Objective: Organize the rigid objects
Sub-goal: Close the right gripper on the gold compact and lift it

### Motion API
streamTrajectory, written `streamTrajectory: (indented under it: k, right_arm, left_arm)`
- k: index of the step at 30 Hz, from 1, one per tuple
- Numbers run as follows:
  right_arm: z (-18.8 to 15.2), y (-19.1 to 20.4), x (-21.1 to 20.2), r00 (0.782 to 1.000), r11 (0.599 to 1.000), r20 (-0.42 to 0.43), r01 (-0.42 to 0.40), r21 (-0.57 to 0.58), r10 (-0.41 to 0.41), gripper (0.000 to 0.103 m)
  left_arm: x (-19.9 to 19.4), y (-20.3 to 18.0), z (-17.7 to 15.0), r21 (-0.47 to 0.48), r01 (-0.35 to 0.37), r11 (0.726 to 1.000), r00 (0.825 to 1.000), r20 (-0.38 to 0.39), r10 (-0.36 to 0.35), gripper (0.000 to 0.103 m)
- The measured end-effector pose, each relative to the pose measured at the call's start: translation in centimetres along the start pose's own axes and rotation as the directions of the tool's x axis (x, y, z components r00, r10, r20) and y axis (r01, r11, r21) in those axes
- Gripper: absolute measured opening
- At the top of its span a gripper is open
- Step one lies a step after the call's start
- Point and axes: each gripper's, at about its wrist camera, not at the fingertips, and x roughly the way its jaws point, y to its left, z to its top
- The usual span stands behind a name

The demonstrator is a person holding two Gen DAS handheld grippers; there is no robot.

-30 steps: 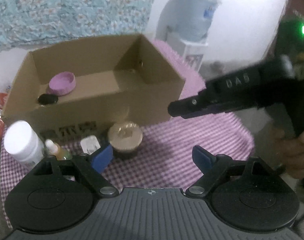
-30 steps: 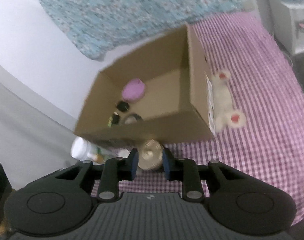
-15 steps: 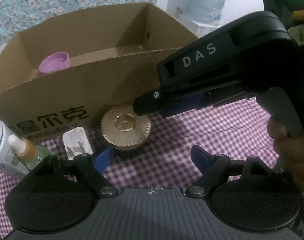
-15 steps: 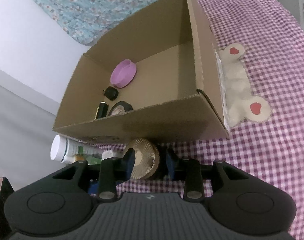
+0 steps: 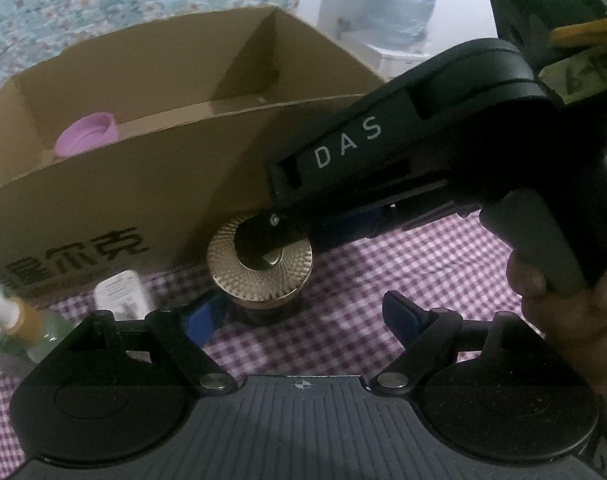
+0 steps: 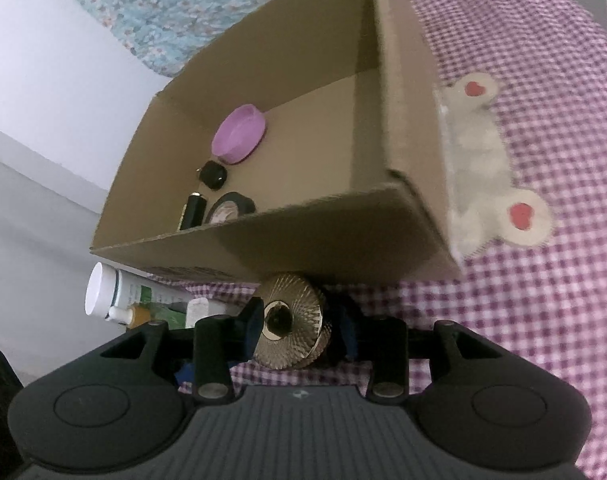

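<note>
A jar with a ribbed gold lid [image 5: 259, 270] stands on the checked cloth just in front of an open cardboard box [image 5: 115, 196]. My right gripper [image 6: 299, 330] is shut on the gold-lidded jar [image 6: 293, 332], its fingers on both sides; its black body also crosses the left wrist view above the jar. My left gripper [image 5: 303, 312] is open and empty, low behind the jar, its left fingertip close beside the jar's base. The box [image 6: 343, 224] holds a purple lid [image 6: 239, 134], a black cap [image 6: 212, 175], a black tube and a tape roll.
A white bottle [image 6: 107, 292], a small dropper bottle [image 5: 19, 318] and a white packet [image 5: 121, 294] lie left of the jar by the box front. A bear patch [image 6: 487, 168] on the pink checked cloth lies right of the box. A water dispenser stands behind.
My right gripper has come down over the jar and closed on its sides. My left gripper has moved closer to the jar and box, staying open.
</note>
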Motion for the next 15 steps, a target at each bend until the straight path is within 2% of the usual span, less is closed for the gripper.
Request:
streamTrajectory:
  k: [6,8,11,15]
  right_arm:
    - [-0.5,-1.8,-2.2,0.999,0.998,0.018,0.046,0.034,-0.047,0.044]
    - [-0.6,-2.5,-2.9,0.998,0.997,0.026,0.055,0.053,-0.056,0.044]
    - [-0.7,-3.8,-3.6,0.999,0.995,0.033,0.032,0.099,-0.036,0.044]
    - [-0.8,-4.7,-4.1,0.999,0.992,0.046,0.018,0.123,-0.024,0.044]
  left_arm:
    - [0.3,-2.2,0.4,0.075,0.083,0.994,0.997,-0.003,-0.083,0.085]
    - [0.4,-2.6,0.4,0.088,0.109,0.990,0.994,-0.010,-0.108,0.080]
    - [0.2,-2.5,0.6,0.090,0.115,0.989,0.993,-0.015,-0.114,0.075]
    - [0.3,-1.9,1.2,0.080,0.085,0.993,0.996,-0.006,-0.085,0.075]
